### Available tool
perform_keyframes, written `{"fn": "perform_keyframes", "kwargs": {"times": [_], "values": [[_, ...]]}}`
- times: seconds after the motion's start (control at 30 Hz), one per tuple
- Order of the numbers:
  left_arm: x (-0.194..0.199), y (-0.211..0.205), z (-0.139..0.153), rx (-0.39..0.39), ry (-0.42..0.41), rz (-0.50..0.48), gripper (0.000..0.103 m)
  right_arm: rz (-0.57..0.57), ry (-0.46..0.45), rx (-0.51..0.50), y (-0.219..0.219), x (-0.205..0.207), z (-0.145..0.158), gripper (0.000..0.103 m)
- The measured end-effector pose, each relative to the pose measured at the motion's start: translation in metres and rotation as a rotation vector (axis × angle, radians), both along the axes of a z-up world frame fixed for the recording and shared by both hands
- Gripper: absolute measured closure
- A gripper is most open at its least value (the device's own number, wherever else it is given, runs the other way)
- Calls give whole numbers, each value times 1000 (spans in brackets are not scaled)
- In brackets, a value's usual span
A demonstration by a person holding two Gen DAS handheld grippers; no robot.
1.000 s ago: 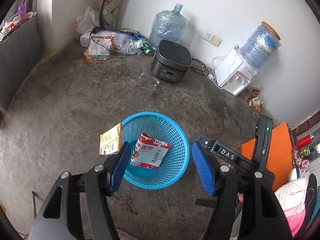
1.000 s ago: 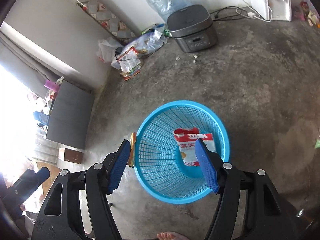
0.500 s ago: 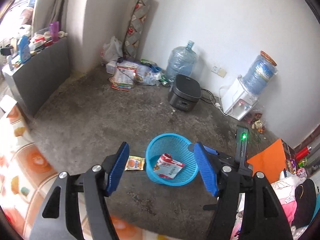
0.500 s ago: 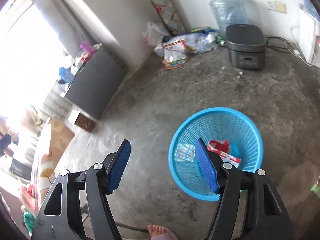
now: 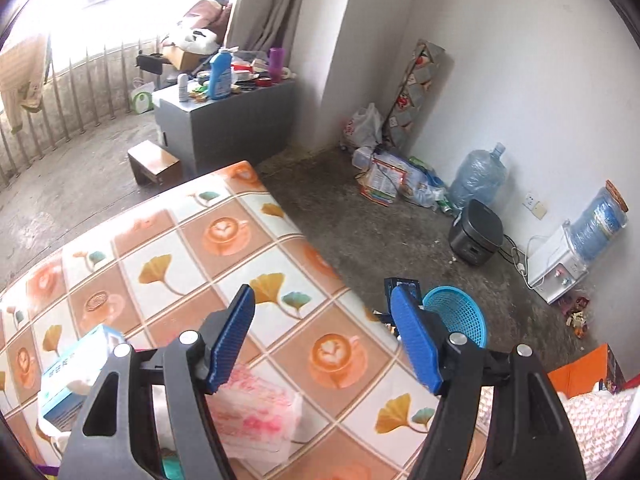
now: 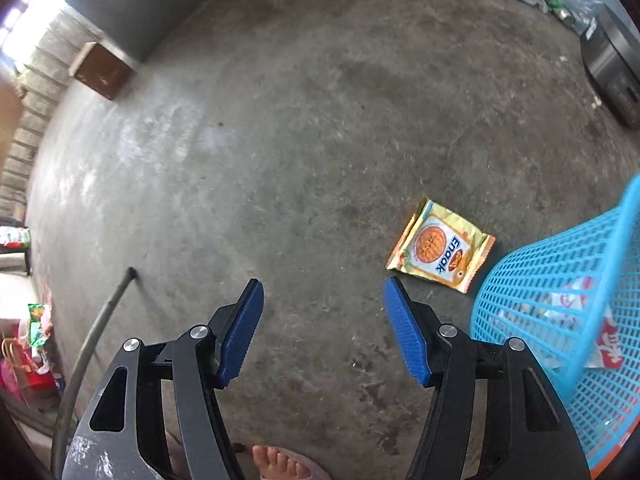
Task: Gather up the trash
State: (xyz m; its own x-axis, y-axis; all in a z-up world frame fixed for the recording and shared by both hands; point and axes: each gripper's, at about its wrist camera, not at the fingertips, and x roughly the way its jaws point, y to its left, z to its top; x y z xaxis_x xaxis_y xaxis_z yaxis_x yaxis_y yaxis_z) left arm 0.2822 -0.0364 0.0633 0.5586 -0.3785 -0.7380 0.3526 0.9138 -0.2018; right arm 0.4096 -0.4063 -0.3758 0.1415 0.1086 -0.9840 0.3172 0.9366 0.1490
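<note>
A yellow Enaak snack packet (image 6: 440, 253) lies flat on the concrete floor, just left of the blue mesh basket (image 6: 568, 320). A red and white wrapper (image 6: 600, 344) shows through the basket's wall. My right gripper (image 6: 324, 320) is open and empty, low over the floor, left of and nearer than the packet. My left gripper (image 5: 324, 332) is open and empty, high above a table with a patterned cloth (image 5: 180, 264). A pink packet (image 5: 256, 412) and a light blue box (image 5: 76, 372) lie on that cloth below it. The basket (image 5: 456, 314) shows small beyond the table edge.
A black rice cooker (image 5: 476, 232), water bottles (image 5: 478, 176), a white dispenser (image 5: 556, 272) and a pile of bags (image 5: 392, 176) line the far wall. A grey cabinet (image 5: 224, 120) and brown stool (image 6: 102, 70) stand left. A metal rod (image 6: 100, 332) and a bare foot (image 6: 280, 462) are near my right gripper.
My left gripper has risen and swung left, from over the basket to over the table. My right gripper has dropped low and turned left, so the yellow packet now shows beside the basket.
</note>
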Motion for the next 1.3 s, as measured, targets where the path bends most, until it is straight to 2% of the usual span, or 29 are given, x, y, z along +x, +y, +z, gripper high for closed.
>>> {"fn": "perform_keyframes", "kwargs": {"times": [0.13, 0.27, 0.4, 0.5, 0.53, 0.57, 0.6, 0.63, 0.67, 0.73, 0.8, 0.9, 1.0, 1.1, 1.17, 1.3], "values": [[-5, 35, -1, 2, 25, 80, 35, -73, 133, -67, -15, 22, -71, 47], [-3, 56, -3, 4, 43, 133, 35, -131, 222, -94, -35, 28, -119, 47], [6, 62, -10, -8, 73, 162, 35, -145, 259, -85, -47, 24, -146, 45], [12, 70, -19, -21, 97, 182, 35, -141, 227, -82, -52, 22, -146, 43], [13, 71, -23, -22, 105, 190, 35, -133, 228, -81, -53, 21, -145, 48], [15, 72, -25, -28, 114, 197, 35, -147, 229, -78, -57, 18, -144, 58], [16, 73, -28, -34, 122, 205, 35, -181, 232, -71, -64, 14, -142, 64], [16, 74, -30, -41, 130, 211, 35, -220, 235, -60, -71, 10, -142, 76], [15, 74, -31, -49, 133, 213, 35, -248, 236, -39, -78, 9, -142, 83], [12, 75, -31, -52, 130, 214, 35, -273, 249, -2, -86, 4, -143, 99], [8, 74, -27, -55, 124, 210, 35, -256, 244, -18, -88, 1, -139, 101], [1, 73, -21, -56, 105, 202, 35, -224, 179, -25, -77, -2, -115, 102], [-8, 72, -11, -78, 76, 192, 35, -180, 76, 17, -65, -6, -73, 102], [-18, 71, -3, -102, 49, 181, 35, -132, -81, 86, -54, -21, -8, 102], [-25, 71, 2, -113, 30, 172, 35, -120, -202, 130, -52, -39, 48, 102], [-40, 71, 14, -149, -8, 154, 35, -130, -411, 179, -61, -88, 149, 102]]}}
